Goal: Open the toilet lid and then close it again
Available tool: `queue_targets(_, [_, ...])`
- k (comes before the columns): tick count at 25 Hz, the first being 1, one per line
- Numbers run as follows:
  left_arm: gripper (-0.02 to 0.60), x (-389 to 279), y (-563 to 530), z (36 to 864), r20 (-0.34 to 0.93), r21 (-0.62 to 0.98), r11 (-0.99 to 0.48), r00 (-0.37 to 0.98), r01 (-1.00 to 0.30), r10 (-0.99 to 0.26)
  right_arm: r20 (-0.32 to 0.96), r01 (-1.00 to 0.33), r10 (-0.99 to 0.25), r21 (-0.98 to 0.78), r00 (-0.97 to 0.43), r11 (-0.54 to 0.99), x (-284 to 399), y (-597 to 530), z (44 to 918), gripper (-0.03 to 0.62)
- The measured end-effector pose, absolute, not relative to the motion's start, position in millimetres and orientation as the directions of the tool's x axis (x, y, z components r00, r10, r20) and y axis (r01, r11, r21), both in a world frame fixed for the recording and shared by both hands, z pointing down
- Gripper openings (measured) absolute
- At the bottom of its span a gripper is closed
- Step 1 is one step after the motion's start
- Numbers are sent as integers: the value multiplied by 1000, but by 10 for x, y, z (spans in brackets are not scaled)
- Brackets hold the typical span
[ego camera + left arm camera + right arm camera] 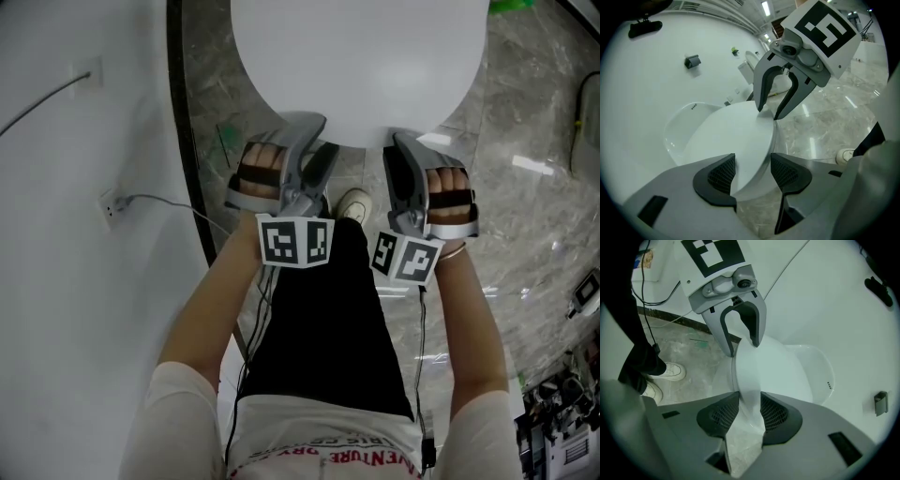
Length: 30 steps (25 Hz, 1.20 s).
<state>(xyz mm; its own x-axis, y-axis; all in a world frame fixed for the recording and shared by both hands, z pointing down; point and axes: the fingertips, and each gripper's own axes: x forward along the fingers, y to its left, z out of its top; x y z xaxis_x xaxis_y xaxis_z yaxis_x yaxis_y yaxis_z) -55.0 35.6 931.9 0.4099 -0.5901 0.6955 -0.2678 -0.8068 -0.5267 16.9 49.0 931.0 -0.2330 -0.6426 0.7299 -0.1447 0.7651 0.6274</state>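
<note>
The white toilet lid [361,66] lies down flat over the bowl [677,131]. Both grippers are at its front rim, side by side. My left gripper [317,150] is open; in the left gripper view the lid's [731,140] edge runs between its spread pads [752,171] without touching them. My right gripper [401,150] is open too, with the thin rim of the lid [764,371] passing through the narrow gap between its pads [750,411]. Each gripper view also shows the other gripper astride the rim: the right gripper [768,112] and the left gripper [743,345].
A white wall with a socket [112,204] and a cable is at the left, behind a dark skirting strip [187,141]. The person's white shoe [352,202] stands on the marble floor [534,187] just before the toilet. Clutter [562,412] sits at the lower right.
</note>
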Motion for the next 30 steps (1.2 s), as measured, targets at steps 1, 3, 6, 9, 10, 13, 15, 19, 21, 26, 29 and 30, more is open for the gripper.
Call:
queue_targets(1, [242,-551,355,9312,697,-525,-808,411,-268,-588,729,-145,-645,630,-228,763,169,483,9297,115])
queue_targets(3, [242,-552,351,9284,699,-513,-813,416,-275,-582,728,-151,-650,632,-220,760,165,473,9264,115])
queue_targets(6, [227,-530,360,9192,691,-496,-818,437,-293,-575,713,-158,-664,645,-225,747,158,474,9159,114])
queue_targets(9, [186,-501,374,9042,671,-516,-808,451,-285,-588,703,-173,-670,648,-240,742,153,471,9002,114])
queue_targets(10, [180,-496,372,8983,667,-525,-804,452,-280,-592,700,-174,-671,650,-244,740,153,466,8941,114])
queue_targets(13, [163,-481,372,8773,652,-550,-790,451,-273,-609,691,-170,-677,657,-253,734,163,457,8724,114])
queue_targets(15, [144,-478,379,8608,632,-588,-767,445,-258,-634,684,-160,-683,667,-256,728,162,454,8550,114])
queue_targets(19, [115,-489,337,8248,597,-641,-726,432,-250,-676,676,-154,-687,674,-268,723,143,399,8173,114])
queue_targets(21, [112,-484,283,8056,590,-647,-717,426,-260,-686,669,-156,-691,678,-275,719,145,346,7981,114])
queue_targets(26, [87,-454,160,7571,562,-678,-687,420,-260,-713,651,-160,-704,692,-282,704,169,229,7512,110])
queue_targets(29, [81,-455,30,7286,550,-687,-673,409,-274,-728,637,-163,-717,705,-284,690,166,113,7243,94])
queue_targets(30, [78,-454,-16,7195,548,-691,-668,401,-277,-734,632,-161,-721,710,-285,686,164,75,7159,85])
